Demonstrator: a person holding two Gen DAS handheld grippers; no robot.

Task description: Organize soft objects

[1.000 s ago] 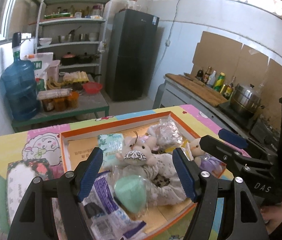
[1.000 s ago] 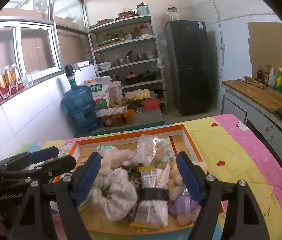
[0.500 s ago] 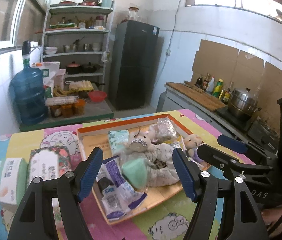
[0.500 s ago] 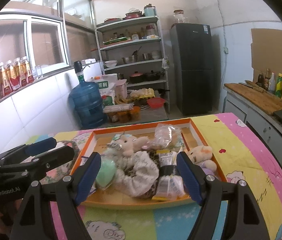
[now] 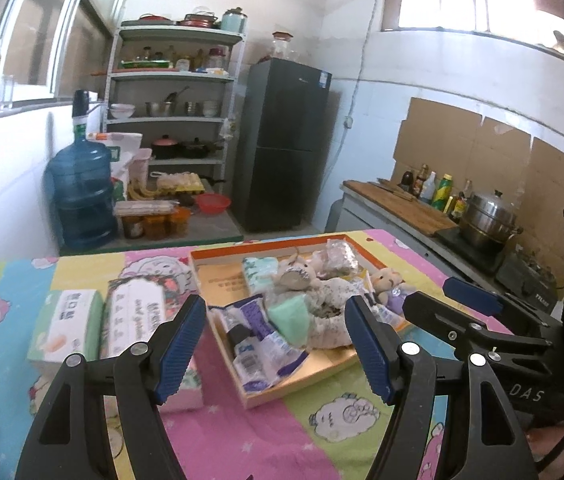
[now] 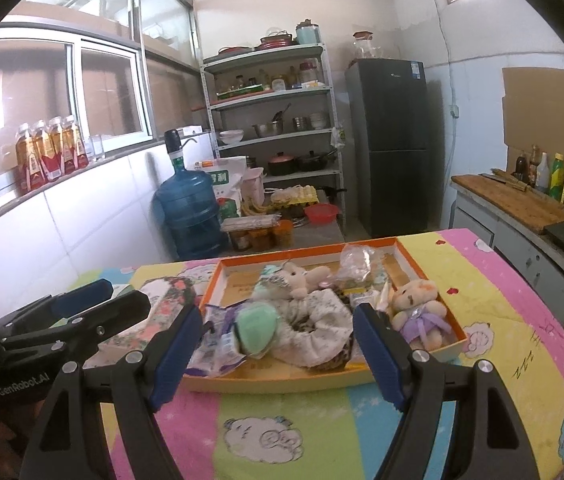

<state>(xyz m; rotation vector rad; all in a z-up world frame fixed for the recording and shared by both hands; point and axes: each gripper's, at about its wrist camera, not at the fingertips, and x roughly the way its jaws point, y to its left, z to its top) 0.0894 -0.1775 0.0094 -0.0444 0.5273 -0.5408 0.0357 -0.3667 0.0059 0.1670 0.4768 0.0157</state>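
An orange-rimmed tray (image 5: 322, 384) (image 6: 282, 384) on the patterned table holds soft things: a grey plush mouse (image 5: 298, 276) (image 6: 294, 276), a small bear in a purple dress (image 6: 418, 312) (image 5: 386, 282), a mint green sponge (image 5: 290, 316) (image 6: 256, 328), a white patterned cloth (image 6: 314, 328), and plastic-wrapped packets (image 5: 262, 352). My left gripper (image 5: 278, 348) is open and empty, held back above the table's near side. My right gripper (image 6: 278, 352) is open and empty, also short of the tray. Each gripper shows in the other's view.
Two tissue packs (image 5: 66, 320) (image 5: 134, 316) lie left of the tray. Beyond the table stand a blue water jug (image 5: 82, 192), a shelf rack (image 5: 174, 120), a dark fridge (image 5: 282, 144) and a counter with bottles and a steel pot (image 5: 486, 216).
Both grippers have pulled back and up from the tray, so the tray looks smaller and more of the table shows. Both stay open and empty.
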